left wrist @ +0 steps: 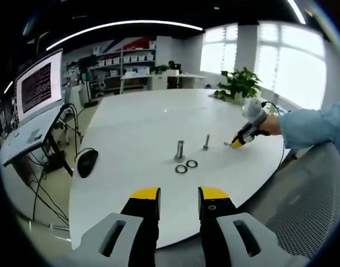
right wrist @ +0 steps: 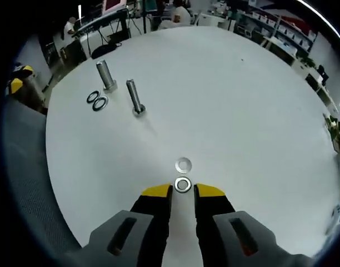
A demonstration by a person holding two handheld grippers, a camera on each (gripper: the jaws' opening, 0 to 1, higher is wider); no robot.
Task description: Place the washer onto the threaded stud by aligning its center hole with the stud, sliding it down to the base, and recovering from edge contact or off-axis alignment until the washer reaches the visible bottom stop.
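Barely started: my right hand-held gripper [right wrist: 183,193] sits open right behind a washer [right wrist: 183,184] near the tabletop [right wrist: 242,111] edge, stud [right wrist: 135,95] bare, left hand-held gripper [left wrist: 179,196] open, empty.

white table [right wrist: 242,111], silvery washer [right wrist: 183,185] and stud [right wrist: 135,97], yellow-tipped black right gripper [right wrist: 183,192].

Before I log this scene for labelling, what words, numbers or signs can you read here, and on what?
None can be read.
Monitor: lines of text on a dark window, too small and blurred to read.
Washers, threaded stud, white table: no markings visible.
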